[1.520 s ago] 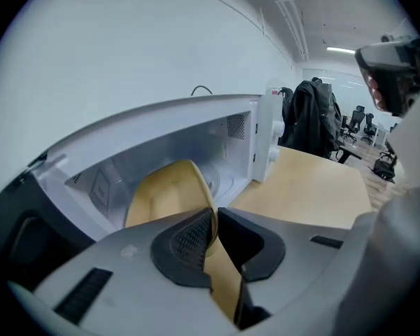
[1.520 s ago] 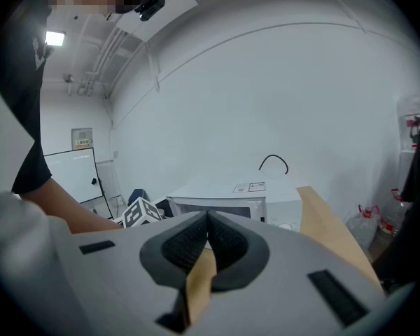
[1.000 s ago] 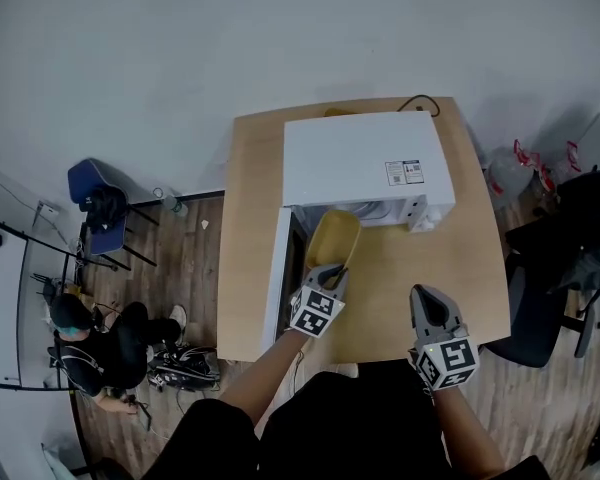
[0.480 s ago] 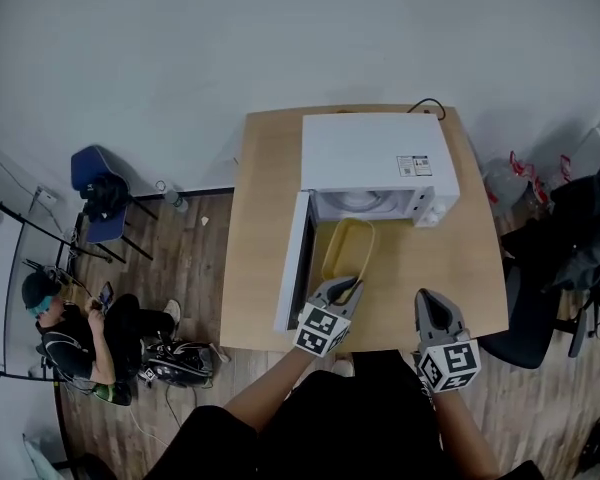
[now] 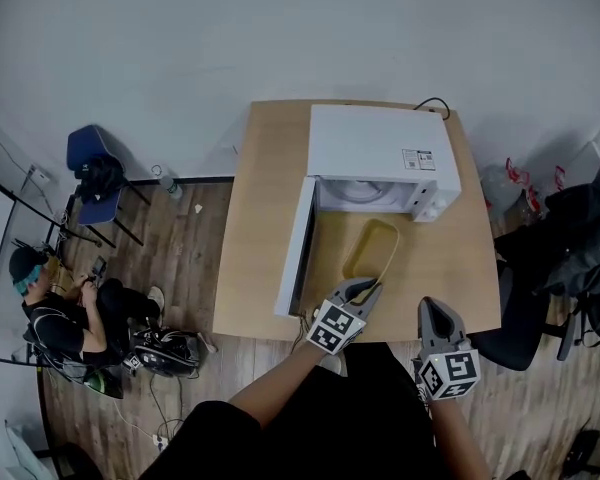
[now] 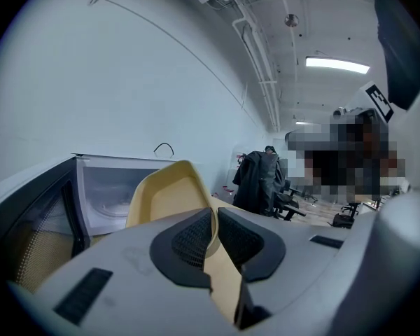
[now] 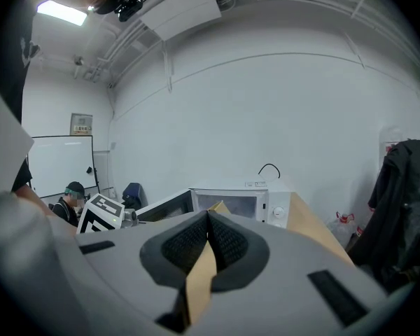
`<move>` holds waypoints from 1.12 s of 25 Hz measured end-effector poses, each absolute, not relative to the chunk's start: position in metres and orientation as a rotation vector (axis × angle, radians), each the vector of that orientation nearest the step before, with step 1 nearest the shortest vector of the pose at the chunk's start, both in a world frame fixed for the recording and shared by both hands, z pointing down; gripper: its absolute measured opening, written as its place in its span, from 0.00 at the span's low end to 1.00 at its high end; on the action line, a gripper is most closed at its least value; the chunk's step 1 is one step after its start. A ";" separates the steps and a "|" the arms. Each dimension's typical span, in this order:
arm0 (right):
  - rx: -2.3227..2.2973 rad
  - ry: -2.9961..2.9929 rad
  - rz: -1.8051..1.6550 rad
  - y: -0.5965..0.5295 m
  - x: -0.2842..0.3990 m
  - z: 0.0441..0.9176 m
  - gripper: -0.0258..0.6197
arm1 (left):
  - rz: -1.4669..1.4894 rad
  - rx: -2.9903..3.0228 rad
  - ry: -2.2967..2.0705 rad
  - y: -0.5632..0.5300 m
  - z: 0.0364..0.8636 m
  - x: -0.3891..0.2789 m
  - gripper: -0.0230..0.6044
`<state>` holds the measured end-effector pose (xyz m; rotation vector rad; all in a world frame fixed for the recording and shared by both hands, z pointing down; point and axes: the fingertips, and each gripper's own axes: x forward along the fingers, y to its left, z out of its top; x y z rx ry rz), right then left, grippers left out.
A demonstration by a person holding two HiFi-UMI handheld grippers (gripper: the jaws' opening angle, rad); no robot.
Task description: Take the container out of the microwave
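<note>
The left gripper [image 5: 366, 287] grips the yellow container [image 5: 372, 249] by its rim, just outside the open microwave [image 5: 380, 148]; the right gripper [image 5: 432, 309] is closed and empty.

The container [image 5: 372, 250] is smooth, matt, pale-yellow plastic, the microwave [image 5: 380, 143] has a smooth white casing with a slight sheen, the table [image 5: 265, 218] is matt light wood, and the floor [image 5: 180, 258] is brown wood planking.

The container [image 5: 370, 250] is pale yellow, the microwave [image 5: 375, 143] white, the table [image 5: 265, 228] tan.
</note>
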<state>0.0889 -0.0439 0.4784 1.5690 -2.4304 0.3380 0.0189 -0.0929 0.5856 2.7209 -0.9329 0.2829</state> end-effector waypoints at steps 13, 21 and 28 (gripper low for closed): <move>1.647 -2.373 0.358 -0.027 0.115 0.478 0.13 | 0.243 2.764 -0.724 -0.103 0.608 0.069 0.09; 1.647 -2.307 0.389 -0.031 0.135 0.493 0.13 | 0.279 2.708 -0.773 -0.145 0.648 0.063 0.09; 1.631 -2.314 0.381 -0.051 0.143 0.494 0.13 | 0.327 2.676 -0.826 -0.137 0.651 0.072 0.09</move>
